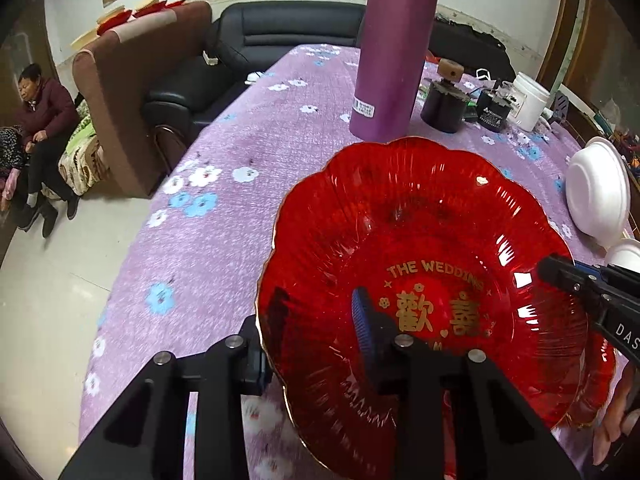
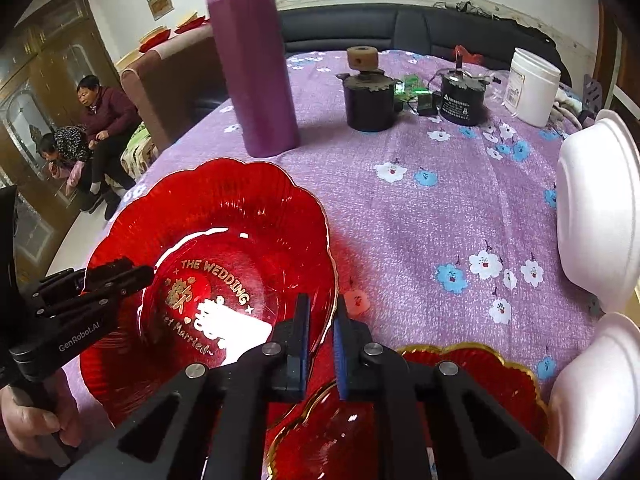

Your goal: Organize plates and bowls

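Fingers first: we see the left gripper [image 1: 316, 344] pinching the near-left rim of the translucent red scalloped plate with gold lettering [image 1: 420, 248], one pad inside the dish, the other beneath the rim and mostly hidden by it. Our right gripper [image 2: 322, 332] clamps the same plate's right rim, its pads pressed nearly together on the thin gold edge. Whether the plate rests on the purple flowered tablecloth [image 2: 420, 208] or hangs just above it we cannot tell. A second red gold-rimmed plate [image 2: 480, 376] lies under the right gripper, largely covered by the fingers. White foam bowls [image 2: 596, 208] are cut off at the right edge. Behind stand a tall purple flask [image 2: 256, 64], its top cropped, and a white plastic jar [image 2: 532, 84]
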{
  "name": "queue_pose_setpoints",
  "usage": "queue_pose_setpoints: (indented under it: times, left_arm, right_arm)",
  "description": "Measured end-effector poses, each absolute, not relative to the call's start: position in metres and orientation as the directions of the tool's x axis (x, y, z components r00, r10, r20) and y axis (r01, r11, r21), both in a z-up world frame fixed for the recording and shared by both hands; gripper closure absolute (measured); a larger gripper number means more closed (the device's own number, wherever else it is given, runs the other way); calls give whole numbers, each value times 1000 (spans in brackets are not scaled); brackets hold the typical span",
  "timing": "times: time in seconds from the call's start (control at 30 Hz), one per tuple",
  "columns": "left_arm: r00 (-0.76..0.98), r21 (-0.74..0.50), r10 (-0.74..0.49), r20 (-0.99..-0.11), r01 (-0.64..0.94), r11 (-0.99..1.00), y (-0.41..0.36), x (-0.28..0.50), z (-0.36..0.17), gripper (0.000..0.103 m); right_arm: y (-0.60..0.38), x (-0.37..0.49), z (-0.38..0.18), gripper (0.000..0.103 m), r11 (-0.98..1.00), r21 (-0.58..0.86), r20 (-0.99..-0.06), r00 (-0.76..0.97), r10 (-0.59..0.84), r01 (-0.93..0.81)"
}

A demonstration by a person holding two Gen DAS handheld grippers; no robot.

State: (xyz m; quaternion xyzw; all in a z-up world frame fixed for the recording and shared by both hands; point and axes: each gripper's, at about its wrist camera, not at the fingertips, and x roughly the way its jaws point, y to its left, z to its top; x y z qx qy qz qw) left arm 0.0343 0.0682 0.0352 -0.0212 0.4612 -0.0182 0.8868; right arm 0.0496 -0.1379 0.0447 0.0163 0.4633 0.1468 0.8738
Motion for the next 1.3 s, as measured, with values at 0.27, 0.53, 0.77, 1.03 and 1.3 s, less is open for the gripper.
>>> queue_pose_setpoints:
  times: [0.27,0.53,0.77,1.03,1.3]
  left_arm:
    - [604,-30,-19,-797,-8,1000,74,-20,43,69]
    - [615,-44,-4,-789,-49,998,84,-78,34,67]
    - [613,-71,-10,-790,-77,995,88,-107,15,62]
    - [664,-29,35,-747,-85,996,74,-112,13,57]
    - [680,16,98,-727,-126,992,69,-111,15,44]
  right_arm:
    - [-130,6,58,91,940,167,-783,540,309,-297]
    - [-121,-44,55,91,920,173,-780,522,346,-353]
    - [-109,-84,47,91,918,118,-774,544,324,-380]
    - [-107,-97,38,88,943,6,-760,611,221,-333]
    - [-128,-124,48,60,959,-36,-697,695,177,-281]
